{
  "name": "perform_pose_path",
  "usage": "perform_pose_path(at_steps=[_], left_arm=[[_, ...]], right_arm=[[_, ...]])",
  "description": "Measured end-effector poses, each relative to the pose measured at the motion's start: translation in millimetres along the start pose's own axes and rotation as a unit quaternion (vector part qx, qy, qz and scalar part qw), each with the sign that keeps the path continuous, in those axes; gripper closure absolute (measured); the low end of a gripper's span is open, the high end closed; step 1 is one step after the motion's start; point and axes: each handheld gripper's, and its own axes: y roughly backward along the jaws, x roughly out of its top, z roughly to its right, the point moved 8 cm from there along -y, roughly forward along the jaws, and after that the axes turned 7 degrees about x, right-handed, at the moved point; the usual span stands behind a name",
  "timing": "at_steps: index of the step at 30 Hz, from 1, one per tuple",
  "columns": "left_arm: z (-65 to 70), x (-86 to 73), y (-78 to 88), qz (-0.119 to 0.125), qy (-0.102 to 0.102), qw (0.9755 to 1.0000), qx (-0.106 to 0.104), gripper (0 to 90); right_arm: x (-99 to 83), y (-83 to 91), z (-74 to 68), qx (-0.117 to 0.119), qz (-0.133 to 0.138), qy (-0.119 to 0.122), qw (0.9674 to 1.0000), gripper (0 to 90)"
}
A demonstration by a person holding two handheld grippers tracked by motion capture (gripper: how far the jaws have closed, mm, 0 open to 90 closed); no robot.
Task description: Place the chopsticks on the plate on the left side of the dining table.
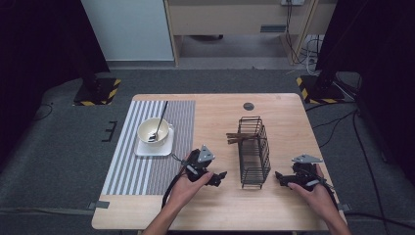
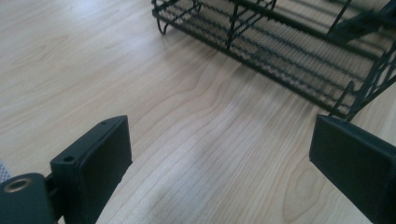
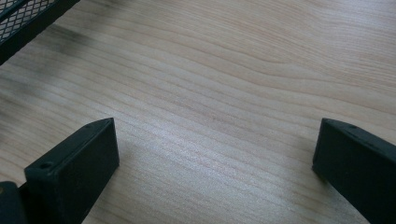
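Black wire basket (image 1: 254,151), mesh floor, lying on wooden table (image 1: 284,205)

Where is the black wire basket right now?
In the high view the wire basket stands on the right half of the wooden table, between the left gripper and the right gripper, with brown sticks poking through its side.

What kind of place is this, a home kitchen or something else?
Probably a lab or recording studio, not a kitchen: the wooden table stands on grey carpet, between black stands with hazard-striped bases, with loose cables on the floor.
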Motion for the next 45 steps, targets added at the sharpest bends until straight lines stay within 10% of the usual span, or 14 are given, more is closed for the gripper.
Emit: perform_pose_path(at_steps=[23,45], left_arm=[[-17.1,-1.2,3.4,-0.006,0.009,0.9999,-0.004,9.5],[-29.7,56.1,30.7,0.061,0.025,0.9978,-0.005,49.4]], right_arm=[[0.1,-0.4,-1.8,-0.017,0.002,-0.016,0.9997,0.1],[-0.8,0.3,-2.8,-0.014,0.001,-0.016,0.9998,0.2]])
